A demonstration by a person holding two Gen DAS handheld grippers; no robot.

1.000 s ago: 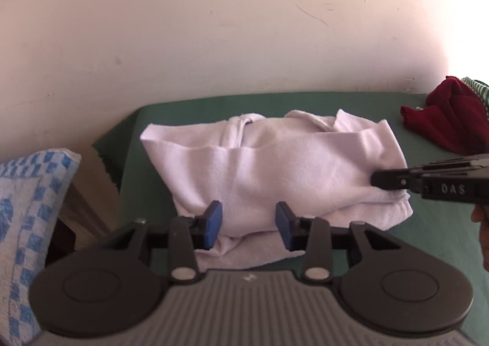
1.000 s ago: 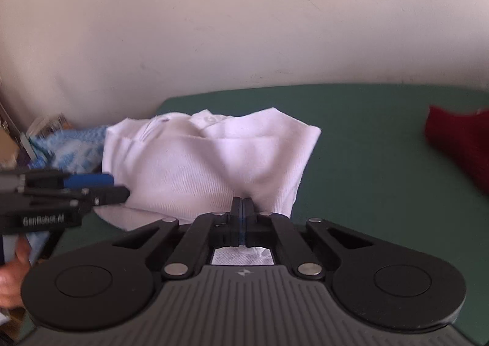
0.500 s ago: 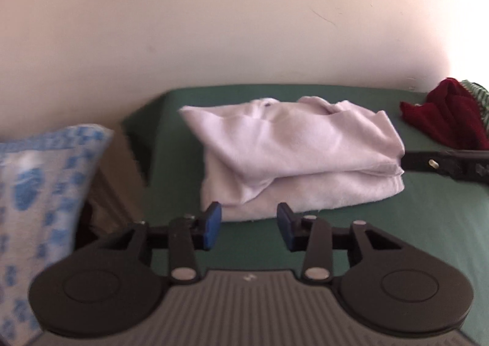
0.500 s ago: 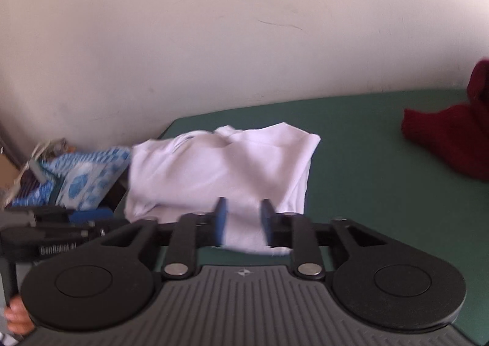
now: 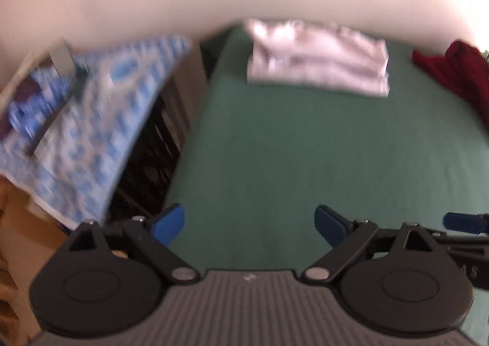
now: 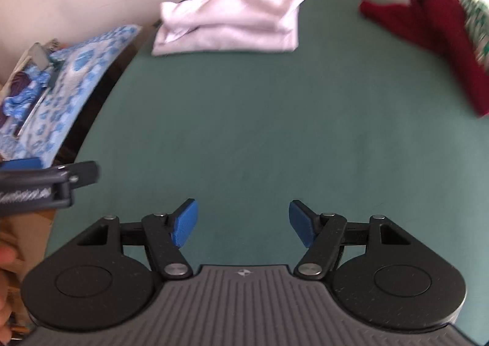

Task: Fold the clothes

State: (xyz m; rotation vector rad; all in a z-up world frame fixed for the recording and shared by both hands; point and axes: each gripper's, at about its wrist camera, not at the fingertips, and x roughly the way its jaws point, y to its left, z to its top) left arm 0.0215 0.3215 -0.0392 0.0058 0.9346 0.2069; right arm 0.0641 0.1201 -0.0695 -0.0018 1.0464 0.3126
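- at the far end of the green table [image 6: 275,119], close to the wall, i see the white shirt [image 6: 227,25] lying folded in a flat pile.
- both my grippers are well away from the white shirt now, over bare green cloth.
- my left gripper [image 5: 249,223] has its blue pads [image 5: 168,223] far apart. its jaws have just been opening, and i see nothing between them.
- my right gripper [image 6: 243,222] has its pads apart too. its jaws have just been opening as well, with nothing between them.
- from the right wrist view, the left gripper pokes in from the left edge, beside a bit of my hand [image 6: 6,281].
- a dark red cloth [image 6: 434,37] lies in a heap at the right side of the table, well apart from the white shirt.
- a blue and white patterned cloth [image 6: 73,77] sits off the left edge of the table.
- the left wrist view is blurry, so small things there are hard to make out.
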